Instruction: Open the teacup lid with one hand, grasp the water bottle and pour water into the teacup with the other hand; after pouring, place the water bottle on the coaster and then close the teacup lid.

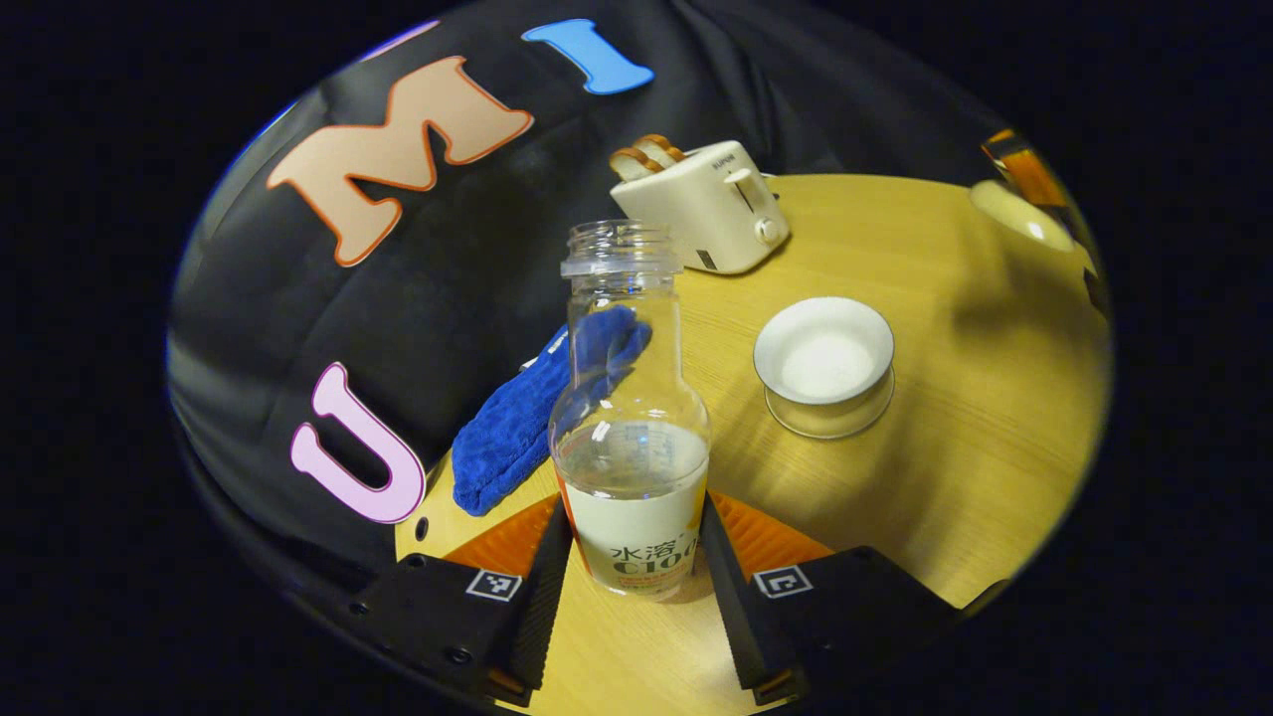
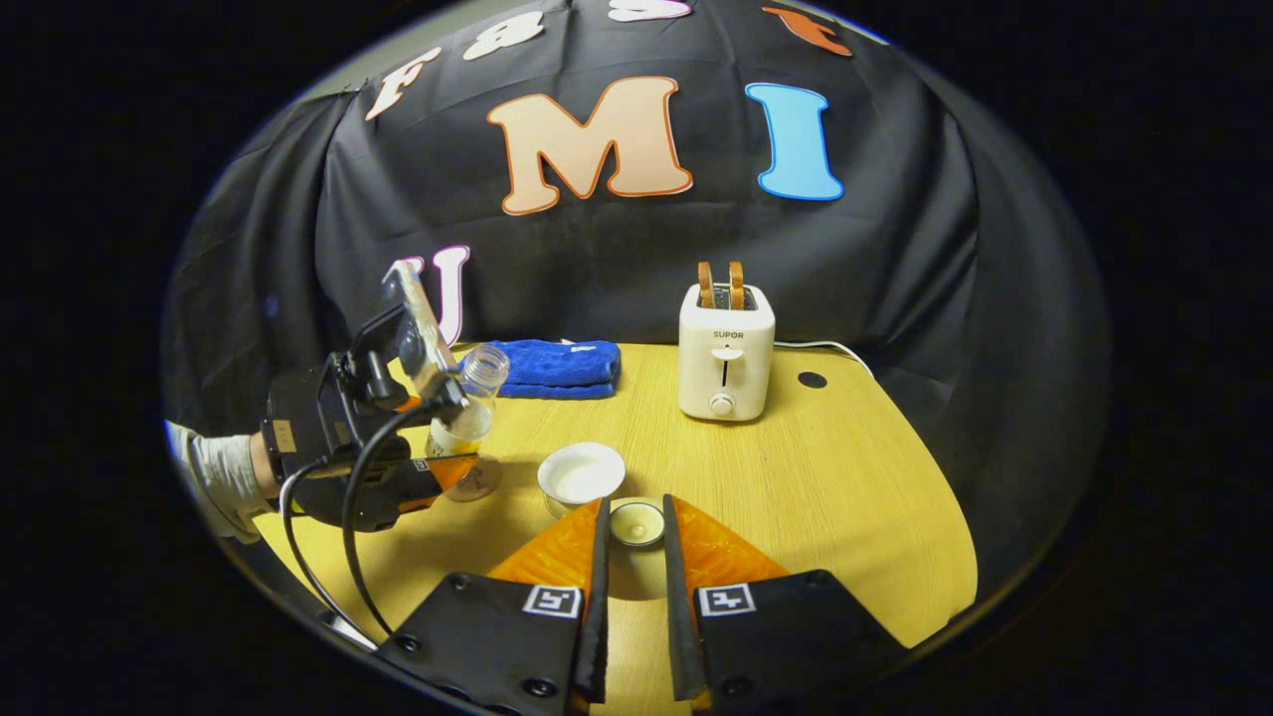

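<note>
Both jaws were closed on things: the left gripper (image 1: 636, 567) squeezed the bottle (image 1: 631, 438) low on its labelled body, one finger on each side, and the right gripper (image 2: 635, 557) pinched the lid (image 2: 636, 523) between its fingertips.

Seen from the left gripper view, the bottle stood about upright, uncapped, with water filling roughly its lower half. To its right sat the cup (image 1: 824, 355), open and white inside, on the table (image 1: 975, 438). A blue towel (image 1: 527, 423) lay behind the bottle at the table's left edge, and a toaster (image 1: 711, 204) with two slices in it stood farther back.

From the right gripper view, the lid was held just near of the cup (image 2: 581, 475), close to it; whether they touched could not be told. The bottle (image 2: 467, 408) was left of the cup, tilted a little, over a round coaster (image 2: 475, 481); whether it rested on it was unclear. A gloved hand (image 2: 224, 475) held the left gripper (image 2: 438, 469). The toaster (image 2: 726, 350) stood far right of centre, the towel (image 2: 557, 366) at the far left.
</note>
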